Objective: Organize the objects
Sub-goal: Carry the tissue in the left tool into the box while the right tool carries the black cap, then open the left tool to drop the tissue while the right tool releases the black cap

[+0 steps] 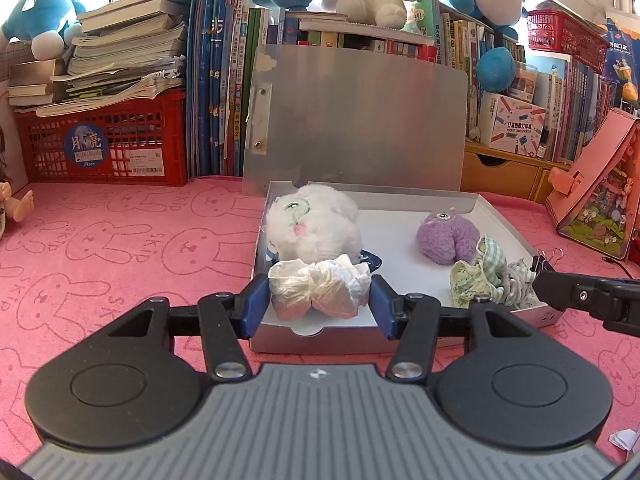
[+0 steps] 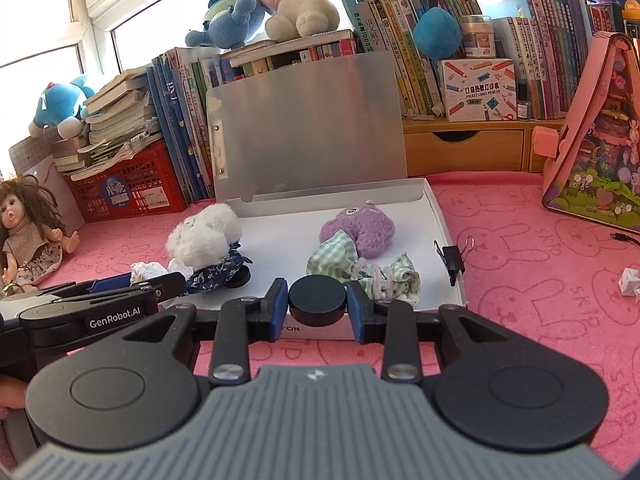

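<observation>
The open white box (image 2: 440,216) holds a white plush (image 2: 204,236) at 10 o'clock, a purple plush (image 2: 364,228) at 1, checked cloth (image 2: 332,256) nearer. Left gripper (image 1: 318,292) clamps a crumpled wad (image 1: 320,286) over the box's front edge — right gripper (image 2: 318,300) pinches a black disc (image 2: 318,300).

Fluffy white plush (image 1: 314,222), crinkled glossy wrapper (image 1: 320,290), matt black disc (image 2: 317,300), pink terry cloth (image 1: 120,248)

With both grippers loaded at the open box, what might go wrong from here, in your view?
1. The crumpled white wad in the left gripper looks soft and could slip loose.
2. The right gripper pinches the black disc by its rim; it might twist out.
3. The grippers sit close and could collide over the box.
</observation>
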`<action>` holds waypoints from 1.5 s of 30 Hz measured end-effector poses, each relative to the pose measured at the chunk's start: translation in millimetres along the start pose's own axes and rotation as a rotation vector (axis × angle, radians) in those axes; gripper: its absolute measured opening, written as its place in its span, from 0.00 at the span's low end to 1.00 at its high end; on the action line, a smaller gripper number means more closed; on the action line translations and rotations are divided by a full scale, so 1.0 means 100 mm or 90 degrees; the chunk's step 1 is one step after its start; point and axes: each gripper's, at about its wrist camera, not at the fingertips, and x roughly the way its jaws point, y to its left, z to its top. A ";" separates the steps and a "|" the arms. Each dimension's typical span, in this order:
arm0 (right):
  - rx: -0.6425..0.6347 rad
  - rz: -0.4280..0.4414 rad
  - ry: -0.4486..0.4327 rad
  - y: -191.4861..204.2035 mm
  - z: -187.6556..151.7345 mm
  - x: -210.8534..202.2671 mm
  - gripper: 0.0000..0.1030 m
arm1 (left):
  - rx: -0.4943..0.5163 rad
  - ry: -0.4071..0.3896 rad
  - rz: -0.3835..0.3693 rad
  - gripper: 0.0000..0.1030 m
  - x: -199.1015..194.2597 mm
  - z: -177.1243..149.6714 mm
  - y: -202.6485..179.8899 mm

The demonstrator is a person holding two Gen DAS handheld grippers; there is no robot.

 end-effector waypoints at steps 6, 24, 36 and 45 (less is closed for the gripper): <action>0.023 -0.002 0.035 -0.09 -0.01 0.28 0.36 | 0.021 0.011 0.003 0.58 0.21 0.04 -0.01; 0.045 -0.047 0.069 -0.36 0.25 0.77 0.36 | 0.025 0.064 0.007 0.58 0.77 0.29 0.00; 0.048 -0.062 0.089 -0.49 0.23 0.89 0.36 | 0.016 0.078 0.012 0.59 0.95 0.25 -0.02; 0.051 -0.057 0.105 -0.50 0.17 0.90 0.40 | 0.019 0.090 0.015 0.61 0.97 0.18 -0.04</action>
